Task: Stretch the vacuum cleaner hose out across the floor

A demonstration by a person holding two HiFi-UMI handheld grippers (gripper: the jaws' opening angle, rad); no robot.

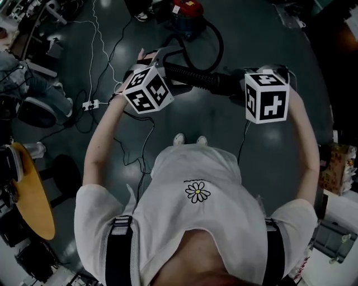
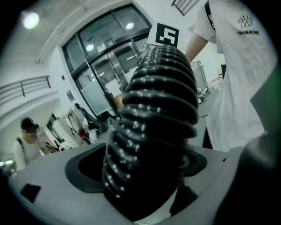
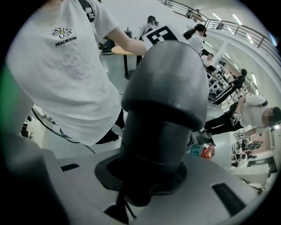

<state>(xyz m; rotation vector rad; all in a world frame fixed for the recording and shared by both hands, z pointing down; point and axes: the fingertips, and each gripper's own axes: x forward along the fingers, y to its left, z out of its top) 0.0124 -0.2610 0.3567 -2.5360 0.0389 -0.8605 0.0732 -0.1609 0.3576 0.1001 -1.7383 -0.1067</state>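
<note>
Ribbed hose fills the left hand-held gripper, both ends cut off.

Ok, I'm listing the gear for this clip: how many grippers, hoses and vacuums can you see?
Grippers: 2, the left gripper and the right gripper
Hose: 1
Vacuum: 1
Total: 4
</note>
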